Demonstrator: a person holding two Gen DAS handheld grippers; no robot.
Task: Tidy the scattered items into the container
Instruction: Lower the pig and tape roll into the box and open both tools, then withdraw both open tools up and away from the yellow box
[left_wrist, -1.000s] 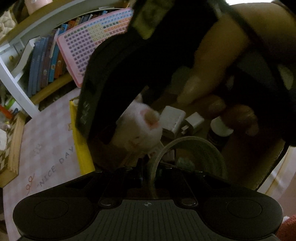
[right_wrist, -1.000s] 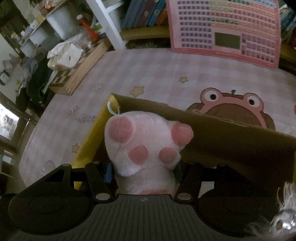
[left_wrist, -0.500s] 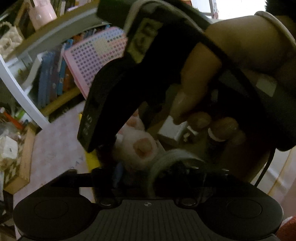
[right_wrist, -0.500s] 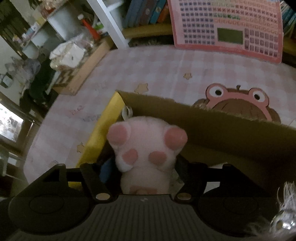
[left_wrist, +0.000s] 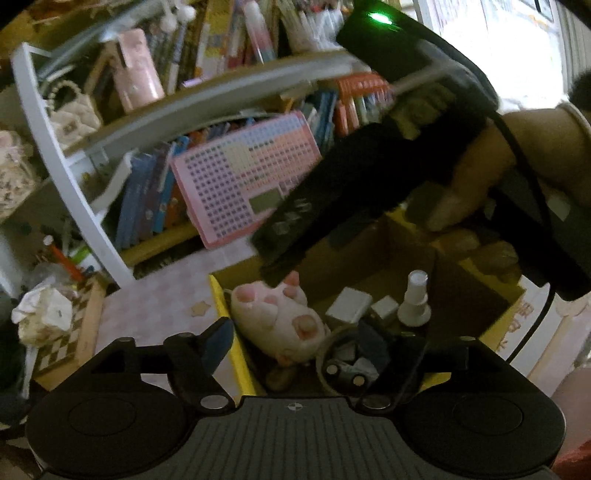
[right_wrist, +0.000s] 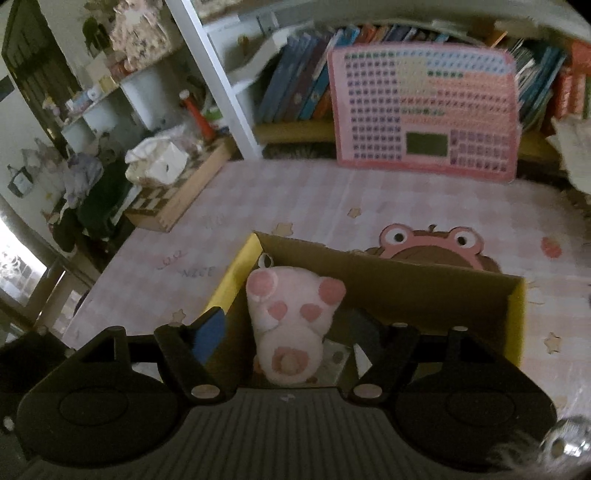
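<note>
A pink plush paw toy (right_wrist: 291, 325) lies in the left end of a yellow cardboard box (right_wrist: 517, 314); it also shows in the left wrist view (left_wrist: 280, 321). My right gripper (right_wrist: 288, 339) is open above the box, its fingers spread either side of the toy without touching it. My left gripper (left_wrist: 295, 347) is open over the box (left_wrist: 221, 302), with a tape roll (left_wrist: 347, 362) below between its fingers. White blocks (left_wrist: 349, 304) and a small white bottle (left_wrist: 415, 299) lie inside. The right gripper body and hand (left_wrist: 406, 177) cross the left wrist view.
The box stands on a pink checked mat (right_wrist: 332, 195) with a frog print (right_wrist: 432, 243). A pink keyboard toy (right_wrist: 424, 110) leans on a bookshelf behind. A wooden chess box (right_wrist: 177, 199) with crumpled tissue sits at the left.
Both grippers have opened and lifted back from the box. The right gripper has let go of the plush paw, which now rests in the box. The tape roll lies below the left gripper.
</note>
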